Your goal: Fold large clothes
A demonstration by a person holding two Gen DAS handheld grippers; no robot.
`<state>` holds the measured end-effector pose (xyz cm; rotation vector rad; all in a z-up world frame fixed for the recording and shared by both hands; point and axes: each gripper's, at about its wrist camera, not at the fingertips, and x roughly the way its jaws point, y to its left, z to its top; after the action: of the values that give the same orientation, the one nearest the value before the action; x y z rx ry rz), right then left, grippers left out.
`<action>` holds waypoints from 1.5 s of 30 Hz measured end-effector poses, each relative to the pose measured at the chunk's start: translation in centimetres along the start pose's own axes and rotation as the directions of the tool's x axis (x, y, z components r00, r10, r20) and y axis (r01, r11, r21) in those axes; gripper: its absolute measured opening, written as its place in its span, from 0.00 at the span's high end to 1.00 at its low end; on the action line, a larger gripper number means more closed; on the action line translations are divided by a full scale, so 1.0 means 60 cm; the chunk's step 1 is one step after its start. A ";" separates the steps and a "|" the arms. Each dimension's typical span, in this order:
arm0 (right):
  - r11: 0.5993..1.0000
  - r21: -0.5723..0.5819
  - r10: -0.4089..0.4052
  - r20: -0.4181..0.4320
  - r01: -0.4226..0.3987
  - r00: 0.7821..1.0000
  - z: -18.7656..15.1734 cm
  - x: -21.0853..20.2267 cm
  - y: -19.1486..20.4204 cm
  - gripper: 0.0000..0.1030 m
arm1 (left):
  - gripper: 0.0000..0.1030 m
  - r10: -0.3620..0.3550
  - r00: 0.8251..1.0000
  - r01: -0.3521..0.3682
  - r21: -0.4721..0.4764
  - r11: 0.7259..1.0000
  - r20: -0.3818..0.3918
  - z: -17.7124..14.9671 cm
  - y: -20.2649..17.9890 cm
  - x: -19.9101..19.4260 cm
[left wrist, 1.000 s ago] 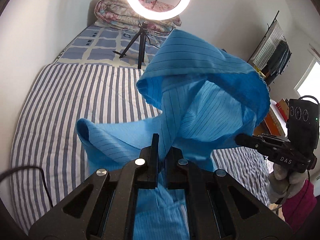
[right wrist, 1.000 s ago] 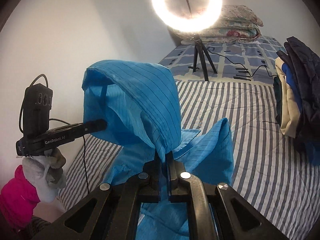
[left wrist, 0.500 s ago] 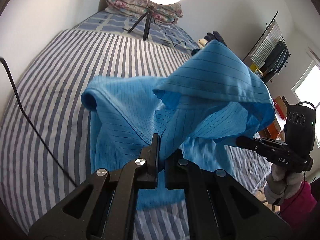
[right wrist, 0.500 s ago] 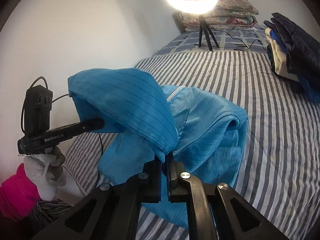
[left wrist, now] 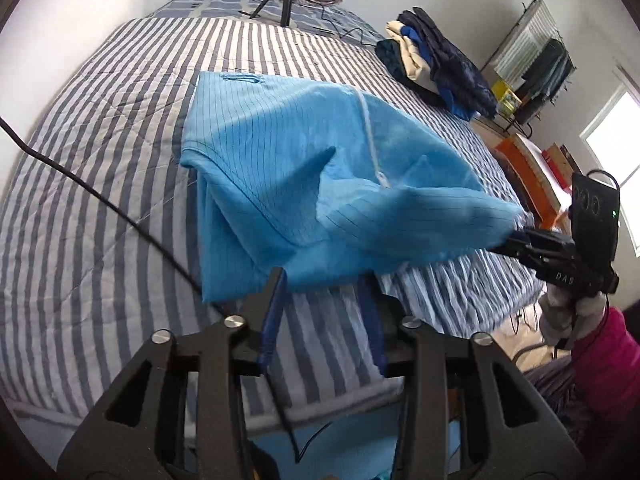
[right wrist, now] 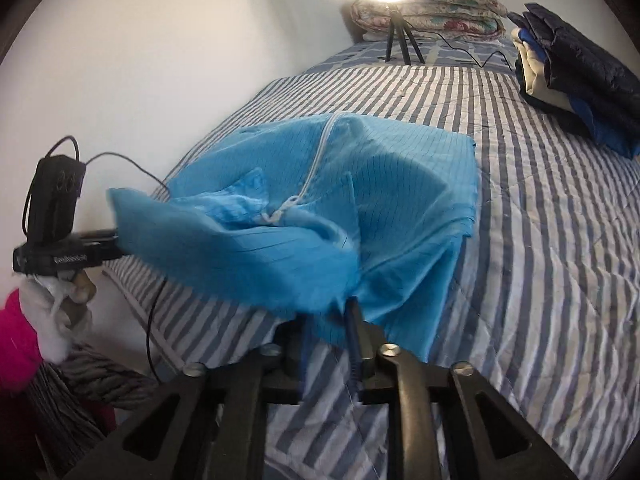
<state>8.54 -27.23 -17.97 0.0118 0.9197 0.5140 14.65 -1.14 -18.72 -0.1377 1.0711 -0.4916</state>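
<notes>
We see our left gripper (left wrist: pixel 324 292) with its jaws parted; they have just been opening, and the near hem of the blue garment (left wrist: pixel 280 168) hangs just ahead of the fingertips, loose between them, no pad pressing it. Our right gripper (right wrist: pixel 326 320) has also just been opening; its jaws stand narrowly apart with the blurred cloth edge draped between and over them. The garment sprawls ahead of both jaws on the striped bed (right wrist: pixel 540 240).
</notes>
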 end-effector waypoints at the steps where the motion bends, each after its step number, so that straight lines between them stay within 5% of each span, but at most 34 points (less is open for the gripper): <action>1: 1.000 -0.018 0.002 -0.003 -0.002 1.000 -0.006 -0.010 0.004 0.73 | 0.61 -0.006 1.000 0.006 0.007 1.000 -0.004 -0.004 0.002 -0.010; 4: 0.996 -0.090 -0.008 -0.010 0.007 1.000 -0.018 -0.040 0.016 0.70 | 0.58 -0.010 1.000 0.011 -0.016 1.000 0.013 -0.007 0.023 -0.041; 7: 0.997 -0.068 0.026 0.010 -0.025 1.000 -0.018 -0.067 0.005 0.56 | 0.50 -0.034 0.998 0.041 -0.137 0.990 0.058 0.016 0.068 -0.057; 10: 0.998 0.023 0.065 0.066 -0.067 0.996 -0.004 -0.085 -0.029 0.47 | 0.42 -0.051 0.996 0.068 -0.252 0.965 0.074 0.037 0.110 -0.054; 15: 0.969 0.227 0.075 0.100 -0.096 0.992 0.016 -0.066 -0.102 0.36 | 0.42 -0.136 0.987 0.161 -0.462 0.872 0.088 0.072 0.184 -0.014; 21: 0.879 0.449 0.117 0.117 -0.157 0.986 0.036 -0.008 -0.180 0.35 | 0.42 -0.161 0.984 0.177 -0.534 0.827 0.077 0.097 0.221 0.027; 23: 0.852 0.486 0.143 0.139 -0.193 0.980 0.041 0.006 -0.196 0.35 | 0.44 -0.174 0.983 0.181 -0.530 0.828 0.064 0.101 0.222 0.039; 25: 0.838 0.506 0.156 0.137 -0.205 0.978 0.045 0.023 -0.204 0.38 | 0.63 -0.179 0.983 0.176 -0.517 0.838 0.044 0.107 0.217 0.058; 27: 0.835 0.512 0.175 0.104 -0.204 0.979 0.049 0.045 -0.206 0.54 | 0.94 -0.172 0.985 0.157 -0.506 0.848 0.017 0.110 0.215 0.072; 28: 0.831 0.511 0.201 0.093 -0.220 0.975 0.051 0.055 -0.204 0.79 | 0.94 -0.165 0.986 0.150 -0.498 0.854 0.014 0.110 0.209 0.076; 29: 0.822 0.513 0.235 0.092 -0.248 0.968 0.050 0.062 -0.204 0.89 | 0.95 -0.159 0.987 0.148 -0.488 0.860 0.020 0.110 0.208 0.074; 32: 0.844 0.465 0.245 0.108 -0.267 0.963 0.054 0.055 -0.195 0.99 | 0.95 -0.093 0.996 0.083 -0.441 0.894 -0.001 0.108 0.206 0.082; 39: 0.883 0.446 0.164 0.001 -0.147 0.986 0.027 0.079 -0.191 0.99 | 0.95 -0.021 0.998 0.001 -0.356 0.935 -0.051 0.104 0.189 0.117; 42: 0.904 0.410 0.136 0.001 -0.125 0.991 0.035 0.052 -0.174 0.85 | 0.80 0.019 0.999 -0.035 -0.338 0.941 -0.051 0.110 0.179 0.103; 43: 0.911 0.398 0.115 0.011 -0.110 0.993 0.037 0.036 -0.169 0.69 | 0.76 0.036 0.998 -0.049 -0.330 0.943 -0.044 0.114 0.175 0.097; 45: 0.928 0.363 0.076 0.044 -0.087 0.996 0.042 0.002 -0.159 0.66 | 0.69 0.083 0.997 -0.080 -0.312 0.947 -0.003 0.119 0.165 0.069</action>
<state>14.52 -35.04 -18.65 0.3959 0.9783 0.4118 25.58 4.85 -21.99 -0.3730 1.1351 -0.2429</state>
